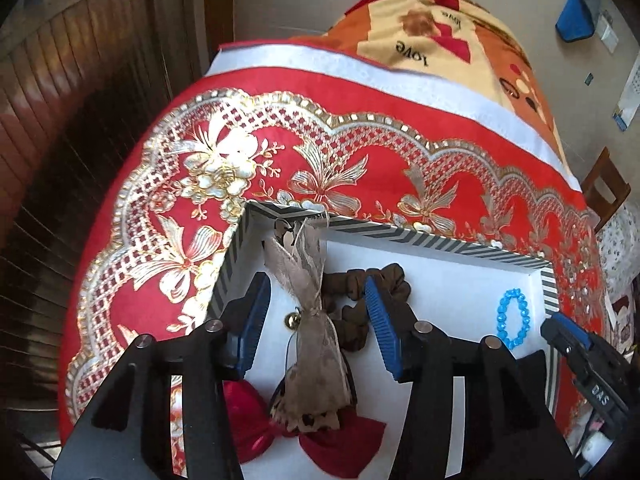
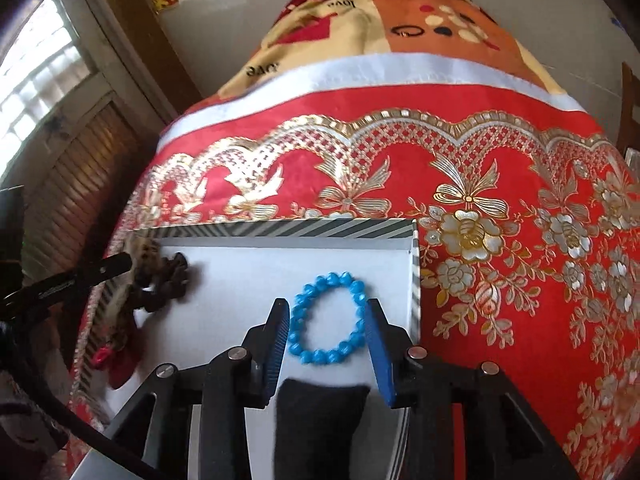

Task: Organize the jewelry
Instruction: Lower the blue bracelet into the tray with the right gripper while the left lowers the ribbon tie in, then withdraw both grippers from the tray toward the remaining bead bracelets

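Observation:
A white tray with a striped rim (image 1: 440, 240) (image 2: 280, 227) lies on a red and gold tablecloth. My left gripper (image 1: 316, 292) is open above a beige lace hair bow (image 1: 316, 344) with a small gold bell. A brown scrunchie (image 1: 392, 276) (image 2: 168, 280) lies under its right finger. A red bow (image 1: 336, 444) lies nearer the camera. My right gripper (image 2: 328, 308) is open around a blue bead bracelet (image 2: 326, 316) (image 1: 512, 316) lying flat in the tray. A black pad (image 2: 320, 412) lies just below the bracelet.
The red and gold tablecloth (image 1: 320, 128) (image 2: 520, 240) covers the table beyond and beside the tray. A patterned blanket (image 1: 440, 32) lies at the far end. A wooden shutter (image 1: 60, 120) stands to the left. The right gripper's finger (image 1: 568, 332) shows in the left wrist view.

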`<state>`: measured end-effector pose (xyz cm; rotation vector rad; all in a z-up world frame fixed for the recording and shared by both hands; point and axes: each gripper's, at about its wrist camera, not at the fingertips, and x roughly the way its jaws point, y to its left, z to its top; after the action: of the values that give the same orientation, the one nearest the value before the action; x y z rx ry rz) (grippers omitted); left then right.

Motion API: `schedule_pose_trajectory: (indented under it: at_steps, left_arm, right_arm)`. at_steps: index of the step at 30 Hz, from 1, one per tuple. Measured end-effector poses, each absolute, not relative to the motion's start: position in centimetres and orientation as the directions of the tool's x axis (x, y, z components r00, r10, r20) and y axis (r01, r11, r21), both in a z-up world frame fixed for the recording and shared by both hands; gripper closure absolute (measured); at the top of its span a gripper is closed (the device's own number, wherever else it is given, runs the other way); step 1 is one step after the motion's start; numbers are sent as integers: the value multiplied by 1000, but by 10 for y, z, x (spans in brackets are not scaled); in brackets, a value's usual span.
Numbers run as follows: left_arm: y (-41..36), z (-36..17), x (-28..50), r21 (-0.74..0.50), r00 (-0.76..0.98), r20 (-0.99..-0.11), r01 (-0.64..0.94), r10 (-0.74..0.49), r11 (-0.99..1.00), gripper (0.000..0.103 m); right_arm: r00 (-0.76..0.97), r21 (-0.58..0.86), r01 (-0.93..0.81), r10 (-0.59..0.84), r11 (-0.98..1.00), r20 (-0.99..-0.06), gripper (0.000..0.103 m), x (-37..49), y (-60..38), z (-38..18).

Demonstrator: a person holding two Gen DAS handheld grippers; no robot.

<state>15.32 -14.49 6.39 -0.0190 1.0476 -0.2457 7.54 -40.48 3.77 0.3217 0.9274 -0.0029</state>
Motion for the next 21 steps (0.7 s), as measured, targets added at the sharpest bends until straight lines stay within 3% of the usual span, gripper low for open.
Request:
schedule_pose_trajectory:
  at_steps: [21]
  left_arm:
    - [-134, 102, 11, -54, 554, -813, 234, -179, 971, 54]
  right_arm:
    - [663, 214, 48, 129, 976, -737, 63, -46, -331, 82]
